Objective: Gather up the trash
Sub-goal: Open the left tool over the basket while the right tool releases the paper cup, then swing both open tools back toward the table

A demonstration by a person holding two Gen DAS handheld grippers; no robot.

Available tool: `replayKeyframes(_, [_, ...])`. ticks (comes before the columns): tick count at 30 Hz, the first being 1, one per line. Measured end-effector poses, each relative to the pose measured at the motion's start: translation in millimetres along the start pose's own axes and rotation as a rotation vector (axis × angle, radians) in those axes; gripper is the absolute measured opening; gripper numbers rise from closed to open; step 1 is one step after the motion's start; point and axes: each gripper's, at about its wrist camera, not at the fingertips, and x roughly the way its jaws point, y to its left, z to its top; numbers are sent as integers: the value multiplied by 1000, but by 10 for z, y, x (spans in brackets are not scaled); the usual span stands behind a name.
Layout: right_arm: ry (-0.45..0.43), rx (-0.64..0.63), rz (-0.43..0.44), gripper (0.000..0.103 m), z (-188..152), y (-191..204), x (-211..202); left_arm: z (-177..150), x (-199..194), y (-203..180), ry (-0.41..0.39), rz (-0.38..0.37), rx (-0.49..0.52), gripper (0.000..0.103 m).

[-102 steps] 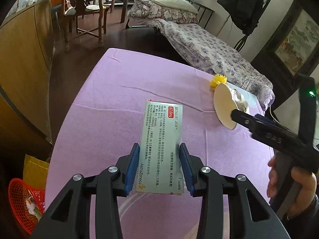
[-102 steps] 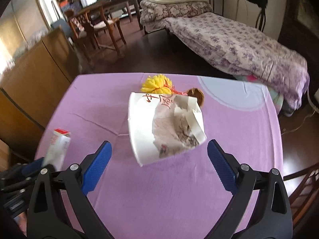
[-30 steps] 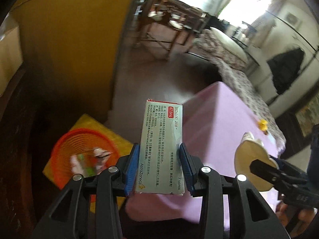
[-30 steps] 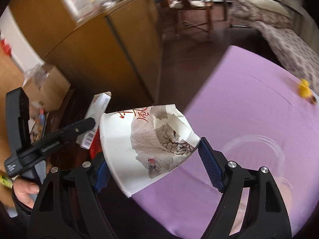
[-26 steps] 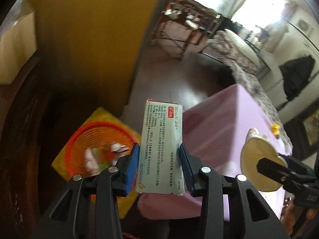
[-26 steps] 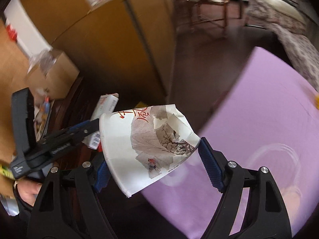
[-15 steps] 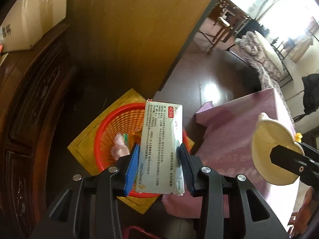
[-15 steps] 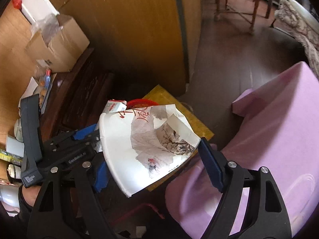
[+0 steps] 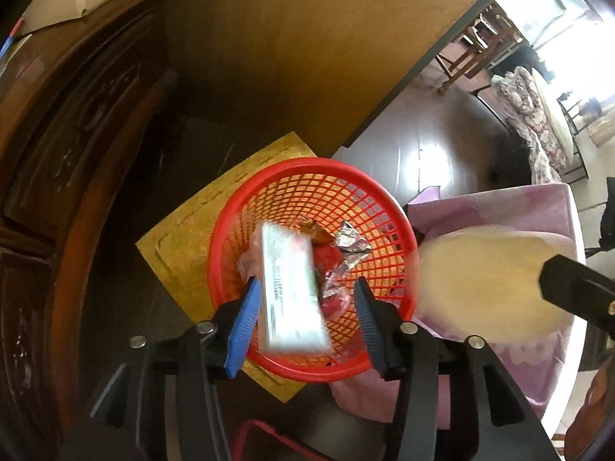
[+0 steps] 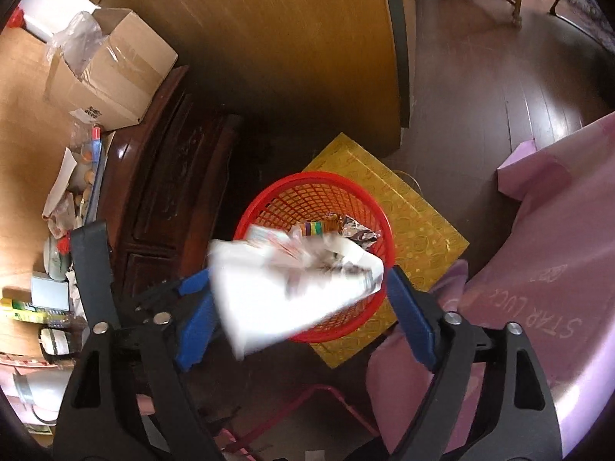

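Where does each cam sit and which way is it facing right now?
Left wrist: on the left gripper, looking down into the red basket; its blue fingers stand apart around the blurred medicine box.
Right wrist: on the right gripper, facing down at that basket; the blurred paper cup sits between its fingers.
Shared: basket, yellow mat, purple tablecloth; each shows the other gripper.

The red basket (image 9: 384, 207) is open on top, squeezed between the dark cabinet (image 9: 57, 176) and purple table (image 9: 538, 215)
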Motion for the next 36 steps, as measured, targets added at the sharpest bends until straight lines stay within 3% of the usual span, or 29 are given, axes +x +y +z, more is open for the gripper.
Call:
replayKeyframes(7, [-26,16,7,82,-59,-106,-150,-15,-110,-109,-16,13,17,50])
replayKeyframes(17, [-137,46,-72,82,-241,-471,-755,10,-281,-629,-53,-7,124,53])
replayKeyframes(24, [-260,122,-137,82,-493,-1034,-1352,-37,-403,-1250,-89,-36,234,55])
replayKeyframes(36, [-419,368,-226,82,-1323,-2295,-2115,-220,-404,-2449,-99,-109,417,56])
